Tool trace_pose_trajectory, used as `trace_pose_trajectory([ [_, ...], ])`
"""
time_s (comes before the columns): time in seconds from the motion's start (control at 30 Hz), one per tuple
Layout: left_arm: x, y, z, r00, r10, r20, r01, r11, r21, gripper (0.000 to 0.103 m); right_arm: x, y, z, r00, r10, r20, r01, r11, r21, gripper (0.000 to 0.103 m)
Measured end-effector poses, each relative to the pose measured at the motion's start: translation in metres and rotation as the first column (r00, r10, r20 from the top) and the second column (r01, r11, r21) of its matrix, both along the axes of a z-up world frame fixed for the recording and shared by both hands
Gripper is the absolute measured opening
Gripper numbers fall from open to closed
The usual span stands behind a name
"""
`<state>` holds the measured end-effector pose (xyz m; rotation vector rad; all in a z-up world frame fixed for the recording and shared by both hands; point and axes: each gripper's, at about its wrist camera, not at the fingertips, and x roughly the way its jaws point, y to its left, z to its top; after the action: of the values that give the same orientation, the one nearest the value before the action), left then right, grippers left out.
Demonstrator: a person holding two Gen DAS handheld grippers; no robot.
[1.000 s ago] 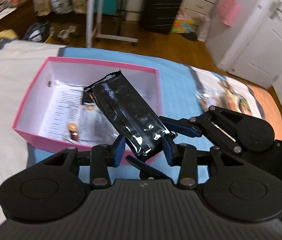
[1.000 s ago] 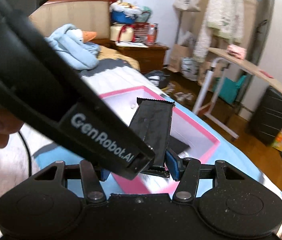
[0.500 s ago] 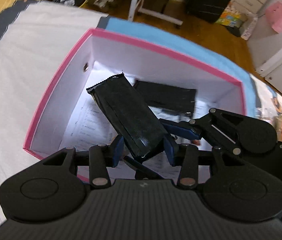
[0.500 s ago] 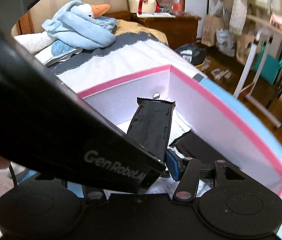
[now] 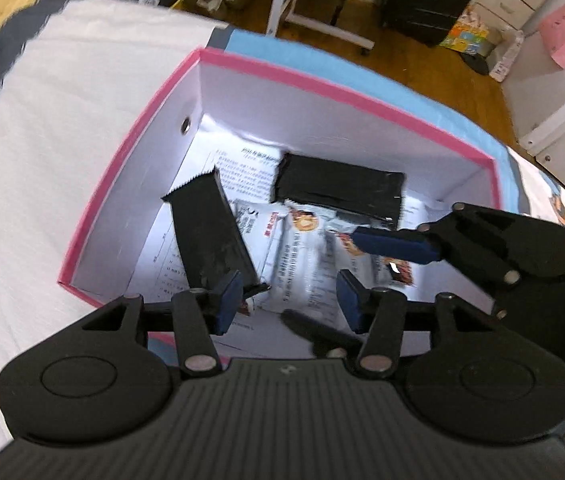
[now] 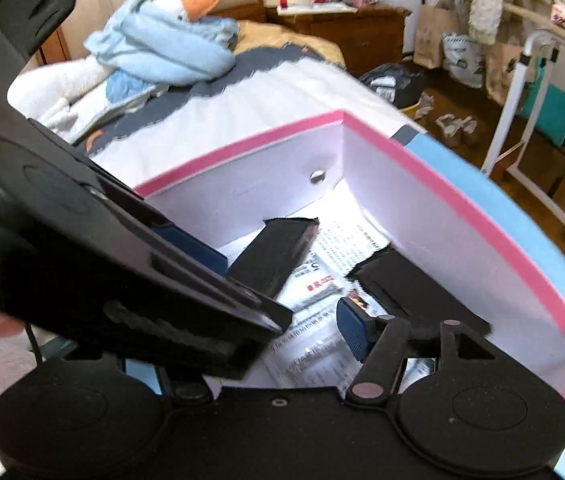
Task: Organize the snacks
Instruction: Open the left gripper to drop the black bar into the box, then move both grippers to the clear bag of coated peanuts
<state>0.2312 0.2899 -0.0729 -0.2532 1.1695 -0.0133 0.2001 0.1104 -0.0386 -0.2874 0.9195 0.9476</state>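
Both the left gripper [image 5: 288,300] and right gripper [image 5: 392,242] have jaws opening, nothing pinched; the long black foil snack packet [image 5: 210,236] lies loose inside the pink-rimmed white cardboard box [image 5: 334,92], among other wrappers

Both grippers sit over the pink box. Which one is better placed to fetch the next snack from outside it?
Probably right. The right gripper, jaws opening, holds nothing visible. The left gripper, also opening, has the black snack packet leaning against one pad, not yet settled in the pink box.
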Motion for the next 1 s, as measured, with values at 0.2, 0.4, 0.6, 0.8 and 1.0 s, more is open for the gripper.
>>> trace_pose_trajectory([
  [0.2,-0.027,-0.022,0.044,0.994,-0.091,0.067,0.089,0.995,0.041,0.052,-0.015,-0.043,0.03,0.998,-0.043,0.053,0.041,0.998,0.042,0.068],
  [0.4,-0.06,-0.053,0.082,0.972,-0.208,0.109,0.2,0.977,0.079,0.053,-0.052,-0.091,0.063,0.991,-0.079,0.105,0.077,0.997,0.022,0.068],
  [0.6,-0.094,-0.082,0.107,0.947,-0.253,0.198,0.246,0.967,0.061,0.055,-0.096,-0.157,0.078,0.977,-0.145,0.157,0.137,0.989,0.058,0.068],
  [0.8,-0.109,-0.119,0.111,0.917,-0.315,0.244,0.313,0.949,0.045,0.056,-0.133,-0.225,0.074,0.937,-0.304,0.173,0.286,0.951,0.121,0.075],
  [1.0,-0.111,-0.168,0.103,0.877,-0.405,0.257,0.405,0.913,0.058,0.056,-0.147,-0.267,0.055,0.884,-0.427,0.192,0.423,0.904,0.062,0.082],
])
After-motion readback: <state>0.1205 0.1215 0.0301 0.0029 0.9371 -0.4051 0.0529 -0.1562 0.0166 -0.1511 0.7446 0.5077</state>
